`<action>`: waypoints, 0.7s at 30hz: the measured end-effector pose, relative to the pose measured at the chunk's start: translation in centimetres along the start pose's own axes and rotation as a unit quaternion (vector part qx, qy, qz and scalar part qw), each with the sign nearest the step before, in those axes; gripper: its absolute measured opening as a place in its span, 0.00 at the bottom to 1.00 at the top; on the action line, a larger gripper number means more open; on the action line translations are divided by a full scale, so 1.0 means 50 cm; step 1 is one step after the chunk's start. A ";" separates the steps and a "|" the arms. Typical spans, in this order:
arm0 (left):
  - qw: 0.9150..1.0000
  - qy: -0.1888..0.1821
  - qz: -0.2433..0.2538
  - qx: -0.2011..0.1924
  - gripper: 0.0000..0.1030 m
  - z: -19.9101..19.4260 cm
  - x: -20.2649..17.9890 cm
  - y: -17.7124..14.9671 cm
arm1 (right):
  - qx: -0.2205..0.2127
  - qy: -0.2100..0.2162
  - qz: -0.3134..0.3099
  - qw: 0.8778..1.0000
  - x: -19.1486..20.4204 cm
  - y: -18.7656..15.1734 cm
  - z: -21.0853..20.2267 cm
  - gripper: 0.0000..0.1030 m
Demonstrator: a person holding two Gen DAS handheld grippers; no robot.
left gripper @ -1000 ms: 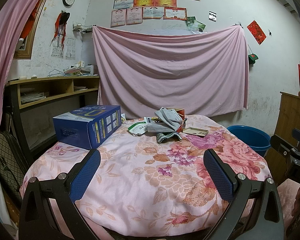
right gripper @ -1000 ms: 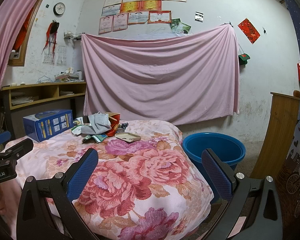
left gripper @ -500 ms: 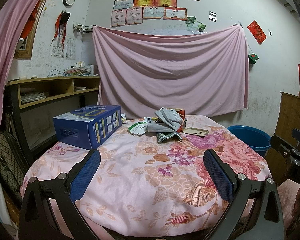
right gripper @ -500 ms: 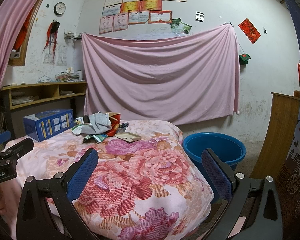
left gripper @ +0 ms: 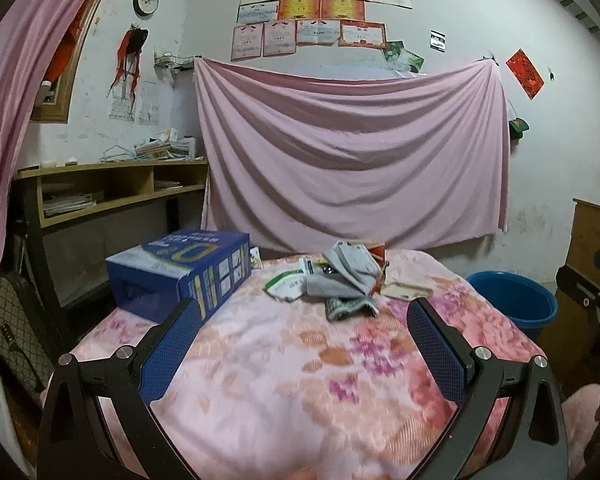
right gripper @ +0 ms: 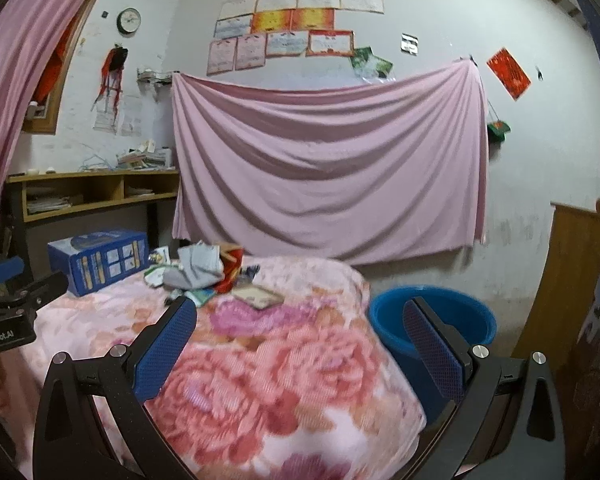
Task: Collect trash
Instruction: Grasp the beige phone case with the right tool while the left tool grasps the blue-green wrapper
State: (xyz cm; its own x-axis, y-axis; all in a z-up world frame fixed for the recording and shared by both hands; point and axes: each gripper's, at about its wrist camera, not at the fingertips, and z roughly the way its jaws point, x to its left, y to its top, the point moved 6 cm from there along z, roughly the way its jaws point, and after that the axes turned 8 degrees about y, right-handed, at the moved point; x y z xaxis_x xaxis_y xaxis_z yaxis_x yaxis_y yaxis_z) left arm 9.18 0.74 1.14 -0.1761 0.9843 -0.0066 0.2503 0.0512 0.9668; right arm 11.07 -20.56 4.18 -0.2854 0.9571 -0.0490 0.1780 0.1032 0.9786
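Both your grippers, left [left gripper: 302, 344] and right [right gripper: 298, 344], are spread wide and empty. The trash [left gripper: 340, 276] sits piled near the bed's [left gripper: 260, 380] far edge: light, crumpled, floppy. Pinch a folded edge, probably.

Both your grippers have advanced: the trash pile [left gripper: 342, 278] now lies nearer ahead; the basin [right gripper: 432, 320] nearer the right gripper [right gripper: 300, 354].

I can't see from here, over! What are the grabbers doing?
Left gripper open, empty. Right gripper open, empty. Trash pile untouched on the bed. Blue tub beside it; nothing blocking.
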 end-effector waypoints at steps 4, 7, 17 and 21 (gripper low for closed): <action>1.000 -0.008 -0.003 -0.006 0.98 0.046 -0.003 0.030 | -0.009 0.000 -0.014 1.000 -0.012 0.036 0.043 1.00; 1.000 -0.019 -0.013 -0.003 0.98 0.086 -0.001 0.048 | -0.012 0.001 -0.013 1.000 -0.025 0.054 0.076 1.00; 0.994 -0.067 -0.006 0.085 0.97 0.225 -0.027 0.031 | 0.013 0.029 -0.043 0.999 -0.044 0.080 0.227 1.00; 0.986 -0.090 -0.006 0.141 0.92 0.285 -0.046 0.002 | 0.076 0.064 -0.069 0.993 -0.038 0.057 0.303 1.00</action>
State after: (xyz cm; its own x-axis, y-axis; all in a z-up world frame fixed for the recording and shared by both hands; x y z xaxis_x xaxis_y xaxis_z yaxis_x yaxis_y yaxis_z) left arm 23.16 0.87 -2.40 -0.0147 0.9961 -0.0866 0.5079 0.0820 0.8575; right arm 26.39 -17.99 4.01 -0.4330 0.8898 -0.1442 0.2670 0.2794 0.9223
